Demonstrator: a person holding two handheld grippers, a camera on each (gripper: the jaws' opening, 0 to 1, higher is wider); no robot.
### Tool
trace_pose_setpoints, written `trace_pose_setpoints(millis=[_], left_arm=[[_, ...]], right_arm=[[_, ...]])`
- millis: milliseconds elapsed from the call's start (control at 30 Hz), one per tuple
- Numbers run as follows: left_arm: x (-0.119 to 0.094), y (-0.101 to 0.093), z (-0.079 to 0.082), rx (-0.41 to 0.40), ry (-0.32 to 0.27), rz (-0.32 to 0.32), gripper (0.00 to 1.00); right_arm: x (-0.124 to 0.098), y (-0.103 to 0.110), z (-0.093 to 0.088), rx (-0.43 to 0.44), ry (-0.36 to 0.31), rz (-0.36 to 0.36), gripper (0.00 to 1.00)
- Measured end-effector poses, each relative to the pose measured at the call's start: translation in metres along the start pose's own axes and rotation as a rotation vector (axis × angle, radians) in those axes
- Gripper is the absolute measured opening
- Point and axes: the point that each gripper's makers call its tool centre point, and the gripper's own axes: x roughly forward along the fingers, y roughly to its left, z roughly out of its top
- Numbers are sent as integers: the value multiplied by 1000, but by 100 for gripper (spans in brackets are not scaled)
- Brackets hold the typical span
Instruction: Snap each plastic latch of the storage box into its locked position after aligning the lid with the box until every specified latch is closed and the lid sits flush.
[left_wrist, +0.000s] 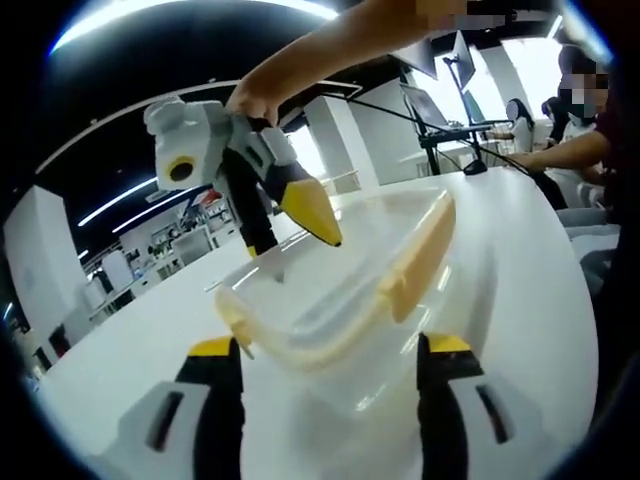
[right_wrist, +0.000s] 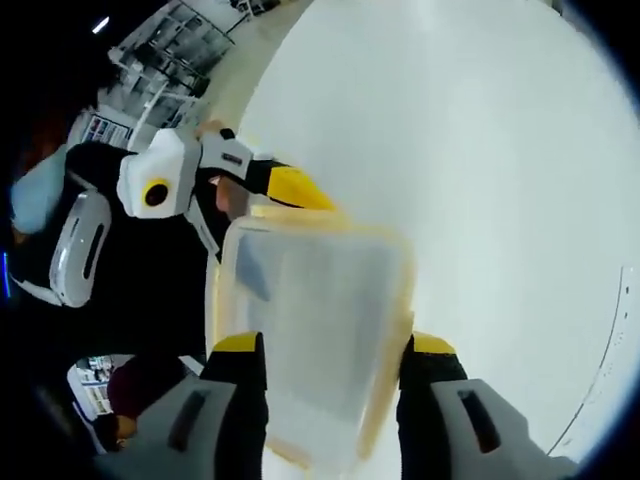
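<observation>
On the white table (left_wrist: 520, 300), the clear storage box (left_wrist: 340, 300) with its yellow-edged lid (left_wrist: 420, 255) sits between the left gripper (left_wrist: 330, 350) jaws, spread wide. Right gripper (right_wrist: 330, 350) straddles it too, jaws wide apart; can't tell if either actually grips. Its yellow tip pokes at the box rim around 11 o'clock in the left gripper view.

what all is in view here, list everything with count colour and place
storage box: one, clear plastic, on the white table between the left gripper's jaws; in the right gripper view it sits between the right gripper's jaws
lid: one, clear, on top of the box
latches: pale yellow, along the lid edges, at least two visible
table: one, white, under the box
laptop on stand: one, dark, far end of the table
people: at least two, seated at the far right
left gripper: black and grey jaws with yellow tips, either side of the box
right gripper: same colours, astride the box; its yellow tip hangs over the lid
</observation>
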Motion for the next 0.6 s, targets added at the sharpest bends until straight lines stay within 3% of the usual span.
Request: trace_pose_setpoints(millis=[167,233,333,500,600], left_arm=[[1,0,0,-1,-3,3,70],[1,0,0,0,-1,4,70],[2,0,0,1,4,3,71],[1,0,0,-2,2,3,71],[0,-1,0,-2,8,7,71]], right_arm=[[1,1,-3,13,41,10,50],[1,2,-4,18,22,19,52],[2,5,-3,20,-52,29,55],[2,5,-1,32,-113,33,58],[2,5,1,8,-202,23,58]])
